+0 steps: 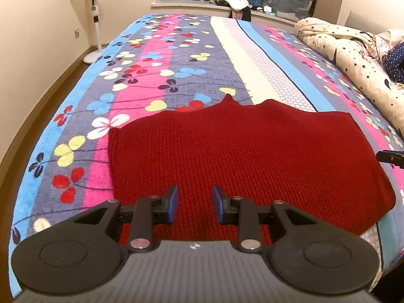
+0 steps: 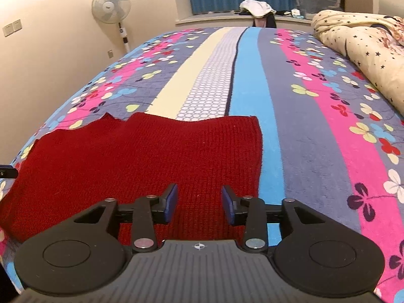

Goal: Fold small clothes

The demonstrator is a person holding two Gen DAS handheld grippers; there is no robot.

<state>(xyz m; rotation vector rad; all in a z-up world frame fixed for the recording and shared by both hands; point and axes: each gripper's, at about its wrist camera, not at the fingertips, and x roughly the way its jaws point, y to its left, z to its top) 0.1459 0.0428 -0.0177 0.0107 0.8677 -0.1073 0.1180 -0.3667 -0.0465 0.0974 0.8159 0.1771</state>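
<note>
Red knitted garment (image 1: 240, 151) lies flat on the flowered fleece blanket (image 1: 141, 75) just ahead of and beneath both the left gripper (image 1: 195, 207) and right gripper (image 2: 199, 207), jaws apart and empty, so uneven pinches could drag the stretchy knit into a crooked fold.

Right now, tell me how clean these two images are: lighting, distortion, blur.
Left wrist view: warm indoor light, strong fisheye bending of the flowered striped bedspread and wall edges, dark rounded corners; the dark red knitted garment reads sharp, its knit visible. Right wrist view: same warm cast and curvature, no glare, no motion blur; the white standing fan is slightly soft.
</note>
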